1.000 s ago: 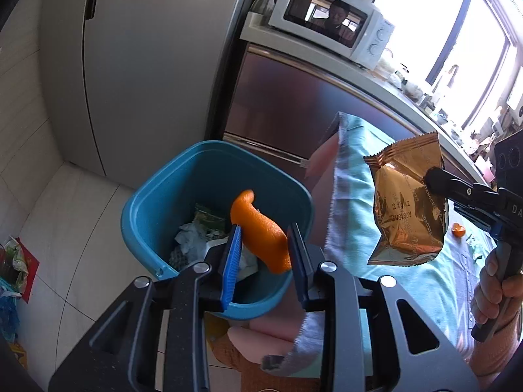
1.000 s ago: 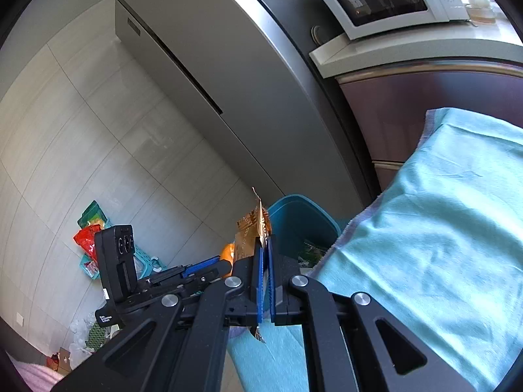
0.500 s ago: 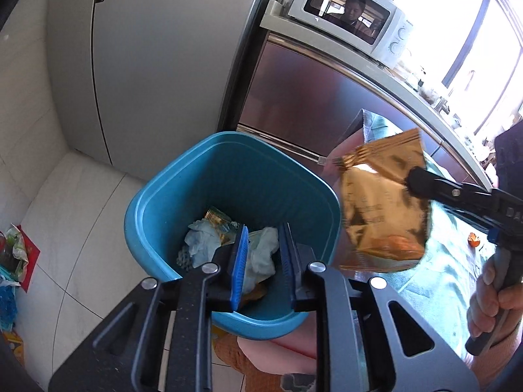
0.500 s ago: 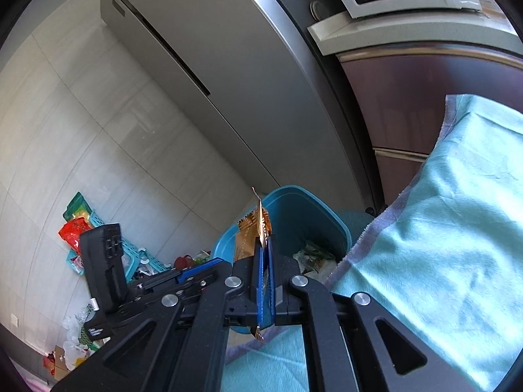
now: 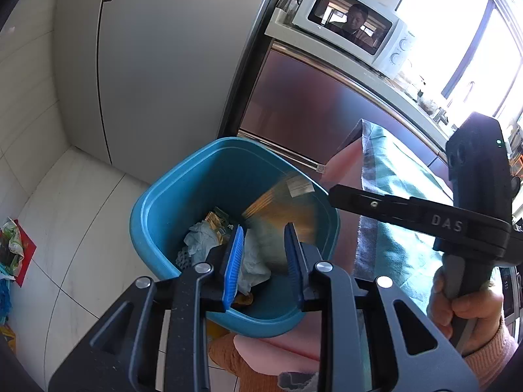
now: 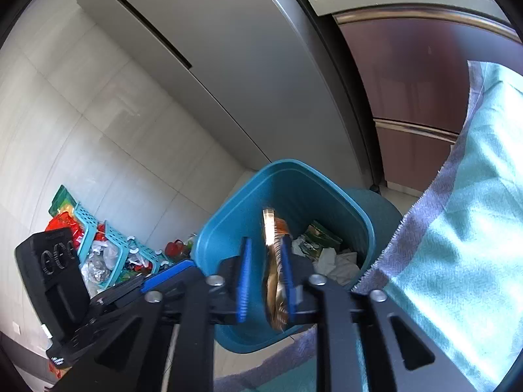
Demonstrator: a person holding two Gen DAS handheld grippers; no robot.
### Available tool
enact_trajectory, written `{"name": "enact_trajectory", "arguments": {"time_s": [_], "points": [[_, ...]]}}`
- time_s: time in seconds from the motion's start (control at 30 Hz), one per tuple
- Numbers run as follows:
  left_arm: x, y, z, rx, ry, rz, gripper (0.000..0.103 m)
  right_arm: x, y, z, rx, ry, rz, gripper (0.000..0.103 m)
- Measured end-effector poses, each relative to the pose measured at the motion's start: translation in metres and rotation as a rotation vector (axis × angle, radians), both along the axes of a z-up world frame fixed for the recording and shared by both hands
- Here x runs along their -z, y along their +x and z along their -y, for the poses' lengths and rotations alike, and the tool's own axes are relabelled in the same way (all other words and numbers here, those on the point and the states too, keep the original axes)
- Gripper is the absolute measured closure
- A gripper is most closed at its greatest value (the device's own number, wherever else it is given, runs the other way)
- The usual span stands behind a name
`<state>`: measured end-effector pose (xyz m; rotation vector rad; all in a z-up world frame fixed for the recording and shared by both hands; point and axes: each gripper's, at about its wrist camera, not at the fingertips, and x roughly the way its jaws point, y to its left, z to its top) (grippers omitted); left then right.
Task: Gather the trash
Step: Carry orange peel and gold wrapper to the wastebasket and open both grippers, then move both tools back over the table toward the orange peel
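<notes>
Right gripper [image 6: 264, 281] has sprung apart, and the gold snack wrapper [image 6: 276, 281], pinched half a second ago, now slips loose between its fingers, blurring down into the blue trash bin [image 5: 153, 205]. Left gripper [image 5: 261, 261] hangs apart, empty, over tissues [image 5: 199, 245]. Only the right view shows the teal basket [image 6: 111, 248] beyond.

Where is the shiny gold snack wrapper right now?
In the right wrist view, the crinkled gold foil snack wrapper sits between the right gripper's open jaws, above the blue plastic trash bin.
</notes>
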<state>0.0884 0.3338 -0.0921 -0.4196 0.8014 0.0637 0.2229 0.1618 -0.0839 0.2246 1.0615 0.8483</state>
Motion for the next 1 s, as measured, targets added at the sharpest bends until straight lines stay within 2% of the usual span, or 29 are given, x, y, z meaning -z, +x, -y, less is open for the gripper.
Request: {"name": "enact_trajectory", "arguments": {"time_s": [0.23,0.4,0.47,0.6,0.73,1.0], "points": [[0.000,-0.002,0.004,0.015,-0.013,0.006,0.075,-0.004,-0.005,0.018,0.008,0.019,-0.001,0.083],[-0.005,-0.002,0.020,0.063,-0.018,0.031,0.065,-0.013,-0.017,0.044,0.001,0.039,0.034,0.081],[-0.008,-0.002,0.030,0.096,-0.024,0.049,0.061,-0.020,-0.025,0.057,0.003,0.044,0.058,0.075],[-0.015,-0.001,0.060,0.182,-0.032,0.073,0.054,-0.030,-0.044,0.097,0.033,0.052,0.111,0.072],[-0.021,0.004,0.100,0.293,-0.040,0.092,0.050,-0.036,-0.059,0.147,0.110,0.061,0.145,0.071],[-0.023,0.023,0.197,0.501,-0.019,0.086,0.049,-0.034,-0.091,0.260,0.356,0.011,0.176,0.071]]}}
